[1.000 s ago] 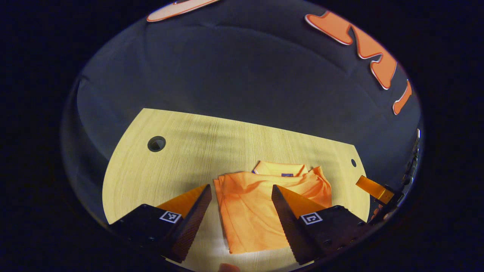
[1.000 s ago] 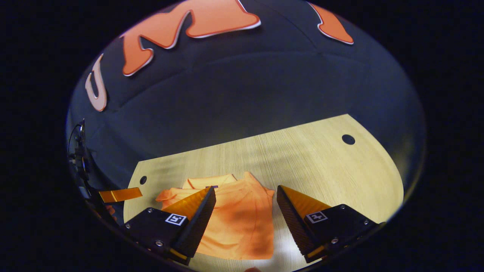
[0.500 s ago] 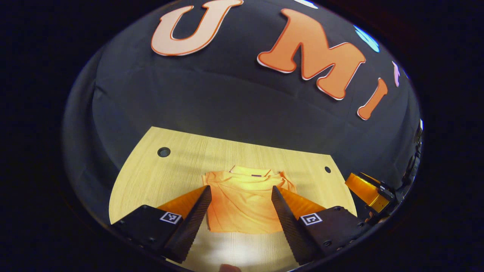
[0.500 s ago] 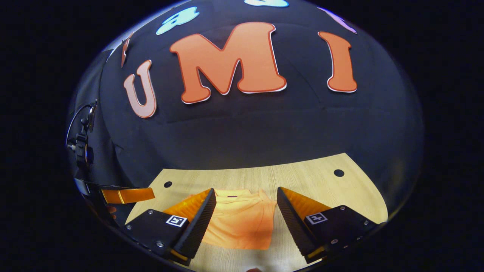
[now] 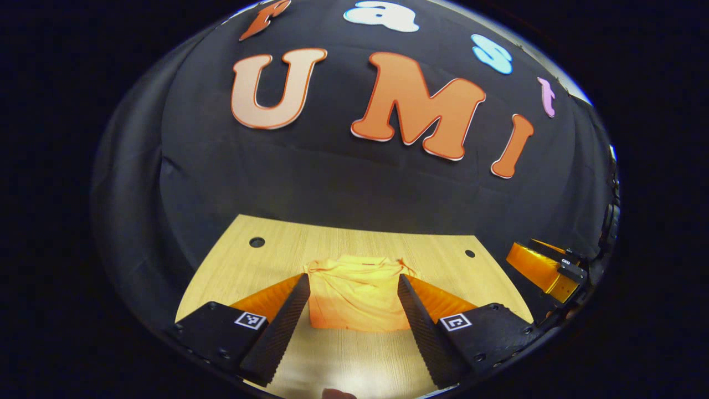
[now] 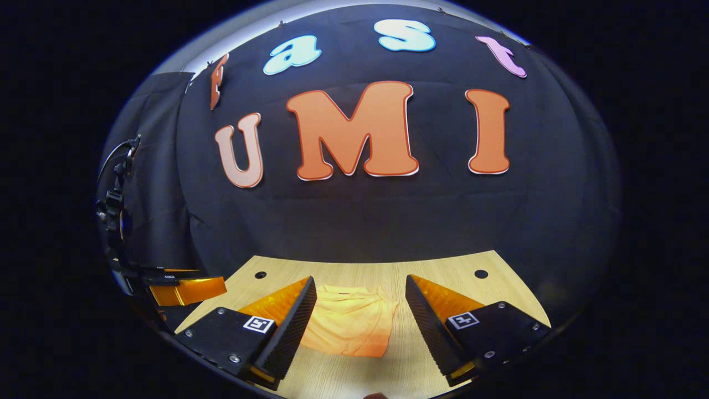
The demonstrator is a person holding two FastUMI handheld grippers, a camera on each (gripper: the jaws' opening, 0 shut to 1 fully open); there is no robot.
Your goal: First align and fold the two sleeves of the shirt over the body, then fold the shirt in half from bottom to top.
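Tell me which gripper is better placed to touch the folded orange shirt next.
Left, slightly: the folded orange shirt sits centred between the open left gripper. For the open right gripper it lies off toward one finger.

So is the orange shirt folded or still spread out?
Folded: the shirt lies on the table as a compact rectangle, no sleeves sticking out, collar at the far edge.
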